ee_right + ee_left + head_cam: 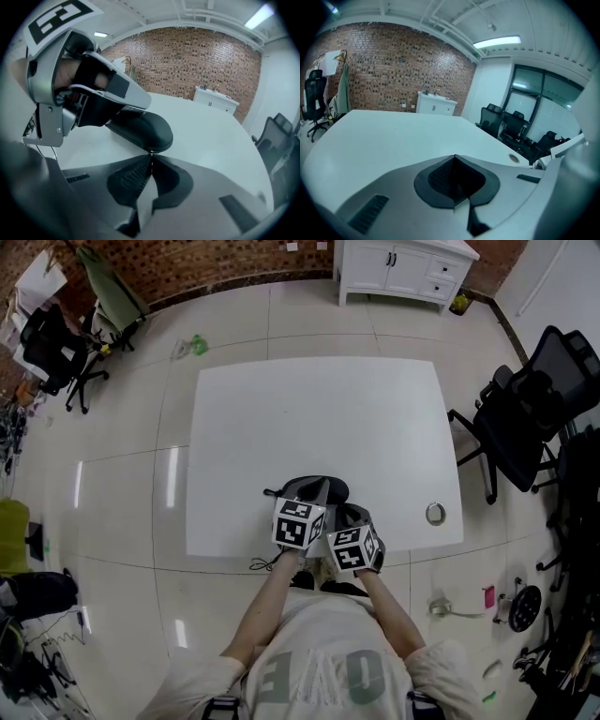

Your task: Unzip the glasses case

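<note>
Zipper (pixel 151 152) pinched by right hand-held gripper (pixel 151 156)

The person wears a pale short-sleeved T-shirt (pixel 319 624) with large grey-green letters (pixel 323 673) across the chest. The left gripper (pixel 454 157) and right gripper (pixel 151 158) have smooth grey bodies with dark, ribbed pads (pixel 440 176) at the jaws. Each carries a white cube (pixel 298 523) printed with black square markers. A small screw (pixel 59 130) sits in the left gripper's grey frame.

White table (pixel 319 418), white cabinet (pixel 403 266), black office chair (pixel 530 409), brick wall (pixel 197 268).
</note>
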Motion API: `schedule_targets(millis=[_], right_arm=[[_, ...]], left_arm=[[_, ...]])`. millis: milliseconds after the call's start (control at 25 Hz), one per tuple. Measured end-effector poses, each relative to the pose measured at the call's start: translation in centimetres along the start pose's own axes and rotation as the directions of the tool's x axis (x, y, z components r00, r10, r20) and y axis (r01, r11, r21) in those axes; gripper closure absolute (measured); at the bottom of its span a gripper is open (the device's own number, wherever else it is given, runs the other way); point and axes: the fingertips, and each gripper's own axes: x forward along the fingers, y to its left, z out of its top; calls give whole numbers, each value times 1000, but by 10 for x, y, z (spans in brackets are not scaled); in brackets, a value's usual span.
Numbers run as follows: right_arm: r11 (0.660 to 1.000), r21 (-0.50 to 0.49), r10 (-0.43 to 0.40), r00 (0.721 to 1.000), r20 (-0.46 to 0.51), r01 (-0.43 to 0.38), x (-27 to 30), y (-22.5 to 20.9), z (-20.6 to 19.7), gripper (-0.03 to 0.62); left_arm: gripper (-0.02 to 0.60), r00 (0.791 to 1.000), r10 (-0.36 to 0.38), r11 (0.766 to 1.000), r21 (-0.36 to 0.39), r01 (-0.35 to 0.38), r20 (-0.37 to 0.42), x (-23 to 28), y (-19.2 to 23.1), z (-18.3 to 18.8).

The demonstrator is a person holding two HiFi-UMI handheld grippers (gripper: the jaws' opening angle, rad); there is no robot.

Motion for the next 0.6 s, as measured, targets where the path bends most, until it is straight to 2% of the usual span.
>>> schedule_targets(millis=[40,160,280,440,600], right_arm=[[1000,-15,-7,1000,-3,7,0,-1,0,594],[998,-61,3,1000,-13,-4,0,3,-1,594],[995,-91,47,998,-29,-49,-5,14,-5,594],[987,-106,120,992,-34,-123,-15,39,-12,594],[982,-99,157,987,-26,-159,-18,53,-12,594]], left_arm=[[581,1000,0,1000,4,0,0,0,0,-1],[581,1000,9,999,47,-8,-5,0,0,-3],[581,1000,19,995,99,-17,-18,-2,-2,-8],[581,1000,-8,999,40,8,-9,-10,-10,-10],[581,1000,13,993,116,-9,-28,-11,-14,-20]])
